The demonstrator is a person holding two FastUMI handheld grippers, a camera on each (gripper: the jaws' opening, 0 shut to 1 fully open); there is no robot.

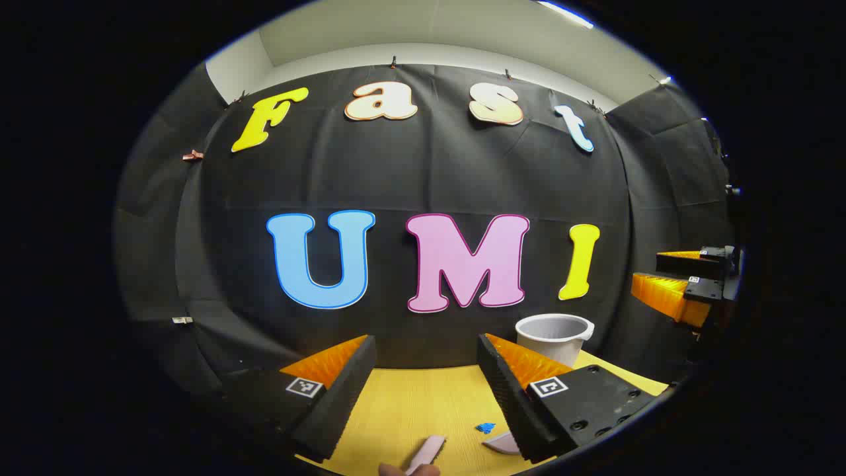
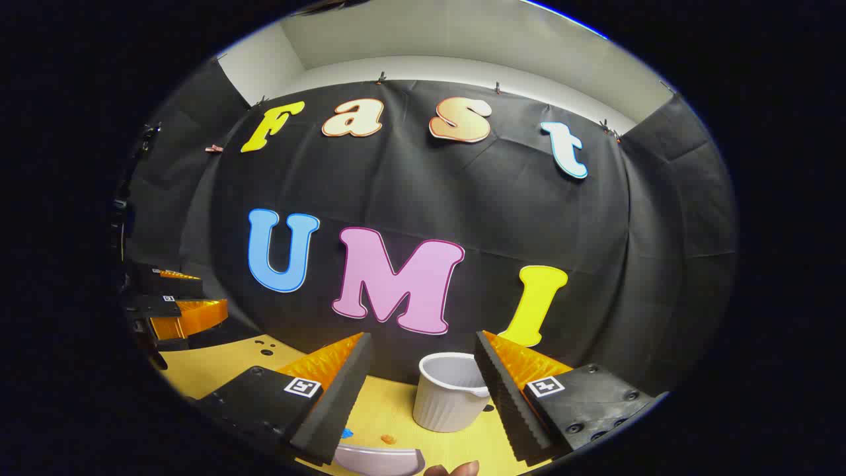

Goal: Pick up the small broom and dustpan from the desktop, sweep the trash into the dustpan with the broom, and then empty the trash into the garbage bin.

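1. Yellow wood-grain desktop (image 1: pixel 410 403) against black cloth wall; both grippers raised above it, looking forward; nothing picked up yet.
2. Left gripper (image 1: pixel 426 383): fingers wide apart, empty; seen also at left edge of right gripper view.
3. Right gripper (image 2: pixel 423 390): fingers wide apart, empty; seen also at right edge of left gripper view, well apart from the left one.
4. Pale pink slim handle (image 1: pixel 426 455), judged the small broom's, low between the left fingers; long axis slanting up and to the right, near end cut off by the view edge; head hidden.
5. Pale curved plastic piece (image 2: pixel 378 459), judged the dustpan's rim, just below and between the right fingers; long axis across the view.
6. Trash: small blue scrap (image 1: pixel 486 428) just beside the left gripper's right finger; small orange crumb (image 2: pixel 388 439) near the pale piece.
7. White ribbed plastic bin (image 2: pixel 449 396) upright at the far desk side, straight ahead of the right gripper.
8. Judgement: broom handle nearer left, dustpan nearer right; next move likely downward, left fingers turned to close across the handle's slant.
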